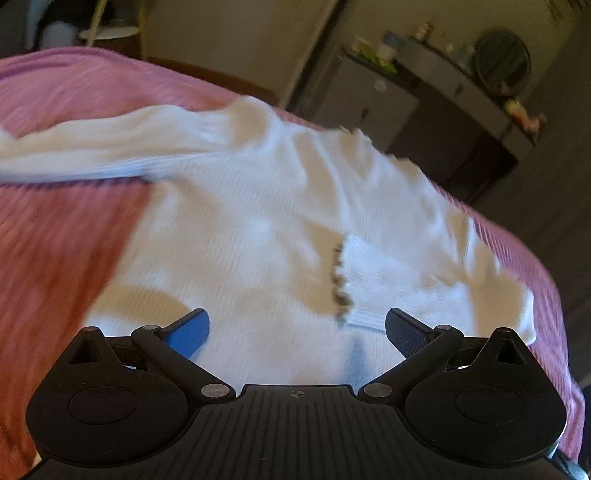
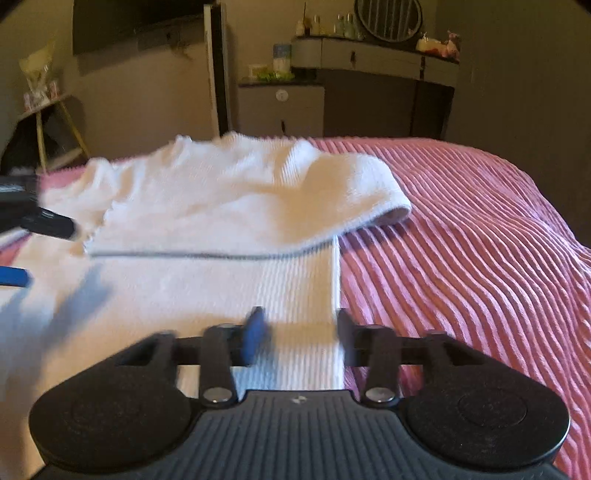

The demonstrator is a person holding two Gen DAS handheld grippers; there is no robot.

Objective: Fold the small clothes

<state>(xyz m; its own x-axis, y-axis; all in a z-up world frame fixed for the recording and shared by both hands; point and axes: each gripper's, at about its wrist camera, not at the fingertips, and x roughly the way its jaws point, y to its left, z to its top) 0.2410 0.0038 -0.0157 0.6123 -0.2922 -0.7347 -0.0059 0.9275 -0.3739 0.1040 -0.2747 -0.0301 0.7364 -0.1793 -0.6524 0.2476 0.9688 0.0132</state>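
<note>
Fingers first: the left gripper (image 1: 297, 328) is spread wide, blue pads flared far apart, gripping nothing, hanging over the lower body of the white ribbed sweater (image 1: 236, 229). The folded sleeve cuff (image 1: 364, 291) with its dark scalloped trim lies just ahead of the right-hand pad; whether that pad touches the knit is too blurred to call.

Over to the right gripper (image 2: 299, 336): its jaws stand partly parted, one finger over the sweater (image 2: 207, 288), the other just past the garment's side edge (image 2: 337, 280), straddling that edge. Contact cannot be told through the blur.

Edges now. The sweater lies spread on the pink ribbed bedspread (image 2: 461, 236). From the right wrist, one sleeve (image 2: 258, 206) is folded across the chest, its fold rounding off beyond the side edge. Right of that runs broad bare bedspread out to the bed's edge.

The left wrist view shows what the right cannot: the other sleeve (image 1: 96, 151) stretched straight out across the bedspread (image 1: 55, 236), unfolded. The right wrist view catches the left gripper (image 2: 22, 251) at its left border, pads apart.

Farthest back, a dark dresser (image 2: 373, 92) with a round mirror (image 2: 388, 16) stands against the wall.
</note>
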